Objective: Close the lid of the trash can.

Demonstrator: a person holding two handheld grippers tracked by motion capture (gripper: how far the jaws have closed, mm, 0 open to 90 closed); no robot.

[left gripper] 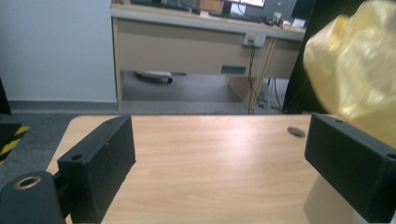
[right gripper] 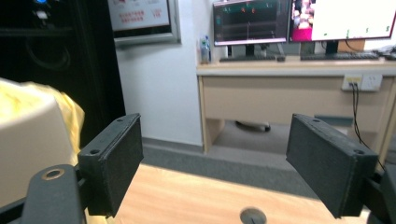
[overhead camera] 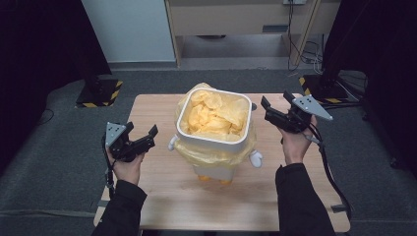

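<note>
We hold left gripper [overhead camera: 145, 135] and right gripper [overhead camera: 276, 109] spread, empty, flanking mid-frame bin [overhead camera: 214, 142]; next, pinching the yellow liner [overhead camera: 216, 115].

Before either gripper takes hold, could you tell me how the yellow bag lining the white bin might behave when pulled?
The yellow bag looks thin and crinkled, so probably floppy and easily torn. The white bin stands on small feet, so it might tip.

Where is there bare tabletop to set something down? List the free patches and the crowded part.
Free: the wooden table along its near edge between the two sleeves, and its left part beside the left gripper. Crowded: the middle, where the white bin with its yellow bag stands, the right gripper close beside it.
</note>
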